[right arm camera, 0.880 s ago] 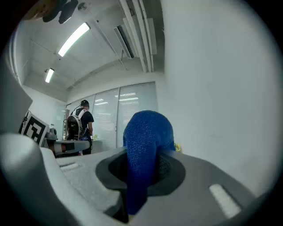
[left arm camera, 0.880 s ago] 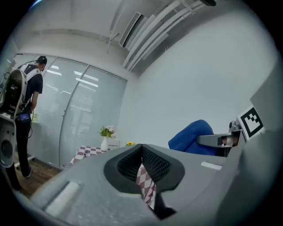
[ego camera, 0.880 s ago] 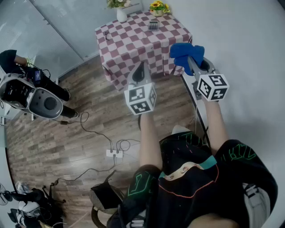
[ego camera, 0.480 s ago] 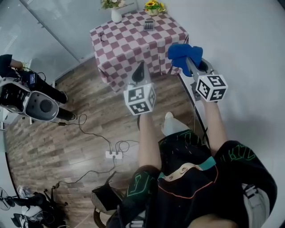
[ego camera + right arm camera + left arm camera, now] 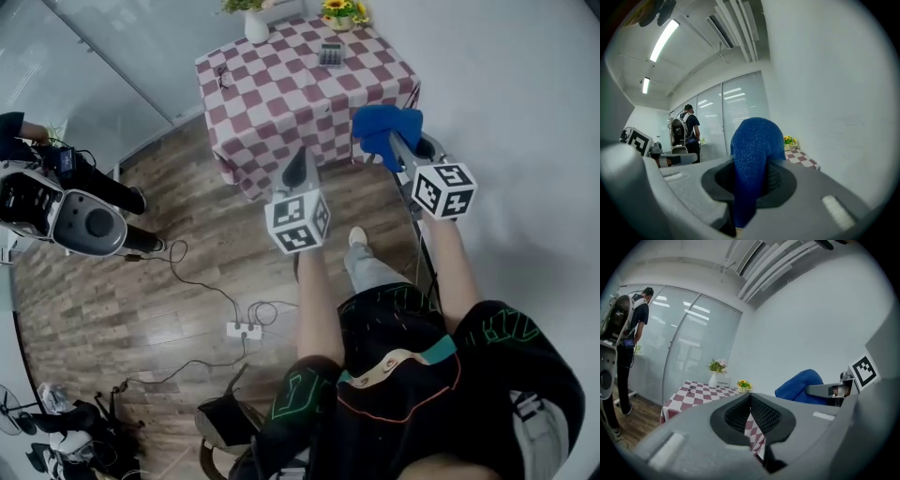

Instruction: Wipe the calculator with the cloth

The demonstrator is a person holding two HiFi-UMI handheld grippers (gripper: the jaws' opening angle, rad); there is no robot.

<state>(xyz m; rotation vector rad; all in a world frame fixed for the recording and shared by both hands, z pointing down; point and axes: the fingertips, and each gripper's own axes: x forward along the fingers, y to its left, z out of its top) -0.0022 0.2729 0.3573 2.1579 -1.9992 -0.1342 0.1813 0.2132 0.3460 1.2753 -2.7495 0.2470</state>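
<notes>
A small grey calculator (image 5: pixel 330 53) lies near the far edge of the checkered table (image 5: pixel 281 94). My right gripper (image 5: pixel 398 142) is shut on a blue cloth (image 5: pixel 382 128), held in the air short of the table's right corner; the cloth (image 5: pixel 754 159) bulges up between its jaws. My left gripper (image 5: pixel 298 167) is shut with nothing in it, in the air before the table's front edge. In the left gripper view the blue cloth (image 5: pixel 800 386) and the table (image 5: pixel 701 392) show ahead.
A white vase (image 5: pixel 256 26) and a pot of yellow flowers (image 5: pixel 339 16) stand at the table's far edge. A person with a backpack rig (image 5: pixel 56 202) stands at the left on the wooden floor. Cables and a power strip (image 5: pixel 242 328) lie below.
The table has drawn nearer in the head view as I step toward it. Both grippers keep their pose, the right one still holding the cloth.
</notes>
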